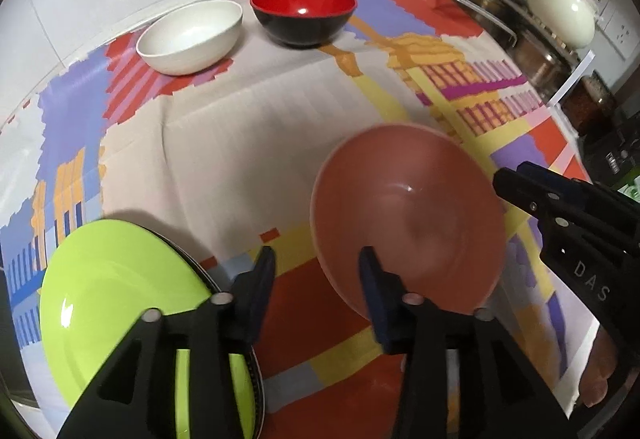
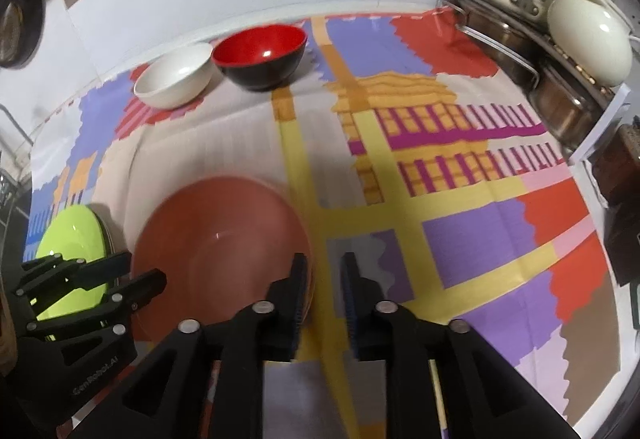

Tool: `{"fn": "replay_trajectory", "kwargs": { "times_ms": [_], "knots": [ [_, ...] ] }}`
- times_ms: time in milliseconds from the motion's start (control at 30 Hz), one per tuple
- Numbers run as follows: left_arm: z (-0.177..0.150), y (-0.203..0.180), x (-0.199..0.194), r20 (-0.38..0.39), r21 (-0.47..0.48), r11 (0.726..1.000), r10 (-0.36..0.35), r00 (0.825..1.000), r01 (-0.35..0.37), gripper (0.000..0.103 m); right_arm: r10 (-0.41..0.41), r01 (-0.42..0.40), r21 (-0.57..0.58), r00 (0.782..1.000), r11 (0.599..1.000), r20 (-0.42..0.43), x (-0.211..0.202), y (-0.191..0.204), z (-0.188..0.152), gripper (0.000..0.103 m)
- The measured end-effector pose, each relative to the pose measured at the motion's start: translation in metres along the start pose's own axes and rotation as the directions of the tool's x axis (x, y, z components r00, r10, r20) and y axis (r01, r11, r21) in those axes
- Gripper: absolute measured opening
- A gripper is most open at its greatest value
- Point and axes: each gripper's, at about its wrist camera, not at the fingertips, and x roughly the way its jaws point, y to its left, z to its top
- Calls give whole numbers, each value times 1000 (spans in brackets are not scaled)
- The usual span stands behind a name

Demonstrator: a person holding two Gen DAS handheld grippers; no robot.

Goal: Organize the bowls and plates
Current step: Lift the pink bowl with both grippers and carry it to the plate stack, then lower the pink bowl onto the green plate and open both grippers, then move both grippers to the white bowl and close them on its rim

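White walls stand behind my table, and a bright cloth (image 1: 248, 127) with red, purple and yellow shapes covers it. At the far side of the cloth sit two bowls close together: a white bowl (image 1: 191, 37) and a red bowl with a black outside (image 1: 303, 14). Both stand upright. On the far right is a metal rack (image 2: 516, 51) with pots and a big cream pot (image 1: 560, 13) on top.

Near me is a pink plate (image 1: 408, 223). It looks a bit blurry and tipped, with its far edge higher. My left gripper (image 1: 316, 275) is spread open. Its right finger sits in front of the near edge of the pink plate, but I cannot tell if it touches. Its left finger is just beside a green plate (image 1: 116, 299), which lies on top of a darker plate that peeks out under it.

My right gripper (image 2: 324, 295) is on the right side of the pink plate (image 2: 220, 251). Its fingers are apart with a small gap. The left finger is at the rim of the plate, and the rim does not sit between the two fingers. The green plate (image 2: 72, 259) is on the far left.
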Motion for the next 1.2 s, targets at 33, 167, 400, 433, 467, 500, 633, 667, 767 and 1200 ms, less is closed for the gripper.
{"fn": "replay_trajectory", "kwargs": {
  "times_ms": [33,167,400,433,467,500,633,667,767,1200],
  "knots": [
    [1,2,-4,14,-5,1000,-3,1000,3,50,2,-2,-1,1000,1000,15,-4,1,3,26],
    [10,16,-26,94,1,999,42,995,-42,63,53,-53,3,997,999,57,-18,9,17,30],
    [31,59,-41,126,-24,995,95,987,-93,68,98,-98,-12,991,995,95,-21,43,43,33],
    [34,66,-43,128,-25,995,101,987,-99,69,106,-104,-23,990,994,98,-20,50,48,33],
    [36,71,-44,129,-25,994,105,986,-103,69,110,-107,-26,989,994,95,-20,55,51,33],
    [39,78,-45,131,-25,994,107,986,-104,71,120,-118,-31,988,993,94,-19,63,56,33],
    [49,103,-51,133,-33,995,98,986,-95,75,149,-147,-26,984,989,98,-17,84,71,33],
    [51,108,-53,135,-33,995,97,986,-93,76,151,-150,-17,984,989,96,-15,88,74,33],
    [61,127,-55,144,-22,994,111,983,-109,77,144,-145,1,984,989,105,-12,100,85,33],
    [123,173,-40,170,67,991,105,980,-118,77,111,-128,128,985,983,130,11,132,130,33]
  ]
}}
